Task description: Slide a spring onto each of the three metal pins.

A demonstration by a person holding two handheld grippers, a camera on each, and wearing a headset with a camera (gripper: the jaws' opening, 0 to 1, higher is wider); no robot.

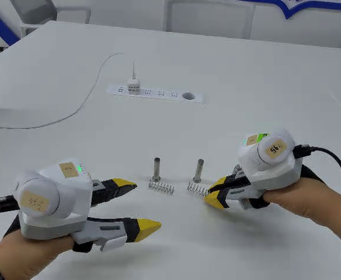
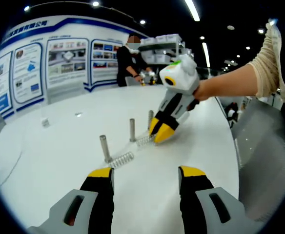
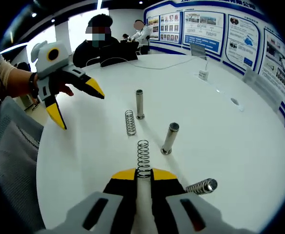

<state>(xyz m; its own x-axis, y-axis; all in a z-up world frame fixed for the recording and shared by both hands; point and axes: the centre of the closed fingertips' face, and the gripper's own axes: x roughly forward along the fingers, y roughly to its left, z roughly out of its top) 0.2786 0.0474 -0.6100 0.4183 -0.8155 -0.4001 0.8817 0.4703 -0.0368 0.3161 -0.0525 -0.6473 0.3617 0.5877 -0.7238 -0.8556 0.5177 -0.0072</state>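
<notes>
And the right gripper [image 3: 143,176] was clenched on one end of a spring [image 3: 143,157], which lay on the table [image 1: 246,76] just in front of the middle pin [image 3: 170,139]. The left gripper [image 1: 146,204] hung released, well left of that pin, holding nothing. A second spring [image 1: 160,186] lay left of the middle pin, by the left pin [image 1: 156,169]. The right pin [image 3: 201,186] looked already sleeved (hard to be sure). Best play, I'd judge: lift, stand the spring upright, centre its free end over the middle pin, lower straight.
</notes>
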